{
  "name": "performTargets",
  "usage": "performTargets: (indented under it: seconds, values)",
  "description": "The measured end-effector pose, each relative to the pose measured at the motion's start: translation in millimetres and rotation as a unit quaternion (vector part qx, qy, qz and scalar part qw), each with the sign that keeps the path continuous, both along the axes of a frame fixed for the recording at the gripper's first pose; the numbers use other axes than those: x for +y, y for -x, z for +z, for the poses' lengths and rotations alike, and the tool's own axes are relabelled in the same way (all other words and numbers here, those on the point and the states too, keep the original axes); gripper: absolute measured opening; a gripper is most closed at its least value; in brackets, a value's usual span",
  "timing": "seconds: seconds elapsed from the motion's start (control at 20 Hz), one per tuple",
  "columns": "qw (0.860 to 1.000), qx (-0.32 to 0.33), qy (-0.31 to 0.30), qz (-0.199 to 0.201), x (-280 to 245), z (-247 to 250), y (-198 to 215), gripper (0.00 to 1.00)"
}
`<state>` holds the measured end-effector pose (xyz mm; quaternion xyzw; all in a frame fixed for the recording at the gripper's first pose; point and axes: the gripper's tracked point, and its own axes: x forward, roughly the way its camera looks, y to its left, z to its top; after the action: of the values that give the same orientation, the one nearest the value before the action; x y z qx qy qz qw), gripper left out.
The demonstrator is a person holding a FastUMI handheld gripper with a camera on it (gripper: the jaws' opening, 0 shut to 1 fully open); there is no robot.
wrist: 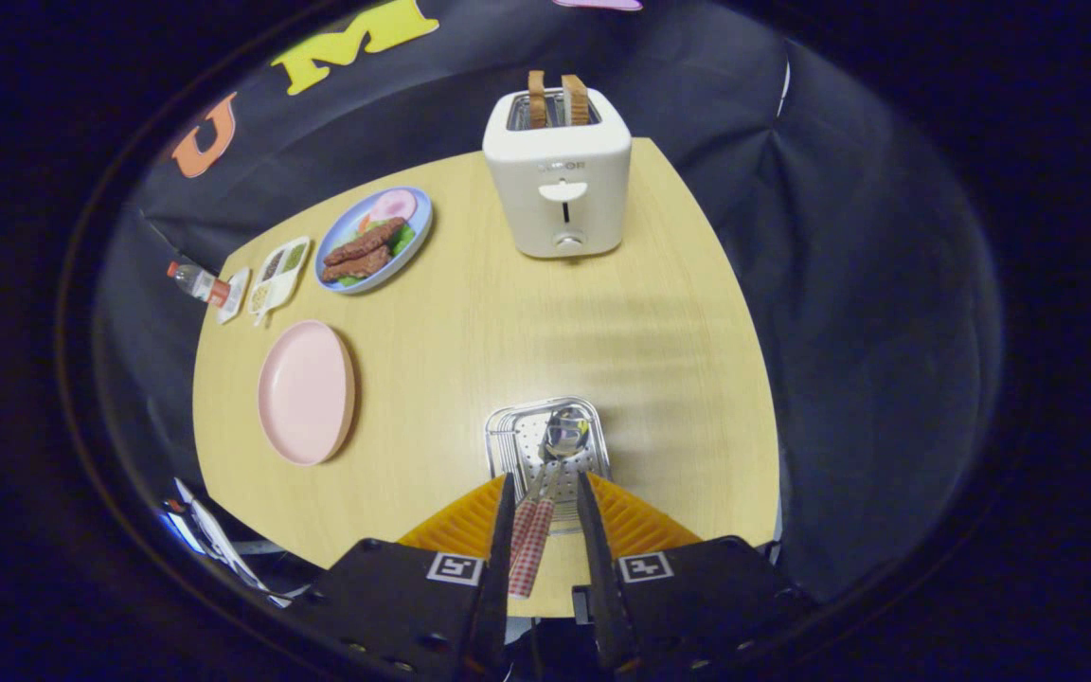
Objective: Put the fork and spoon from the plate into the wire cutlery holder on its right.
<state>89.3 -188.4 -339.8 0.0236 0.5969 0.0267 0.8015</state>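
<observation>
Cutlery holder (547,445) just ahead of fingers (504,530); plate (306,392) left; toaster (557,170) beyond.

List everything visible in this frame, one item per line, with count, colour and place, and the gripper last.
Table: one, light wood.
Toaster: one, white, far side, two bread slices in its slots.
Food plate: one, blue, left of toaster.
Divided dish: one, white, left of food plate.
Bottle: one, red cap, at the left edge.
Pink plate: one, near left, bare.
Cutlery holder: one, silver, just ahead of the fingers.
Spoon: one, silver, bowl over the holder.
Checked handles: red-white, between the fingers.
Gripper: one, fingers around the handles; contact unclear.
</observation>
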Motion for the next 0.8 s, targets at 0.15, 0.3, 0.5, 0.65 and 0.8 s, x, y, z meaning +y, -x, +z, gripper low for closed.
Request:
performTargets:
  seconds: [0.15,0.3,0.5,0.65,0.8]
  values:
    - [1.0,-0.028,0.001,0.003,9.7,8.3,-1.4,0.53]
    - [0.999,-0.049,0.0,0.002,23.9,17.1,0.7,0.77]
    - [0.994,-0.11,0.027,0.004,43.5,40.6,2.8,0.97]
    - [0.983,-0.175,0.05,0.006,62.1,66.6,1.6,0.97]
    - [0.97,-0.236,0.051,0.012,91.0,100.4,4.7,0.97]
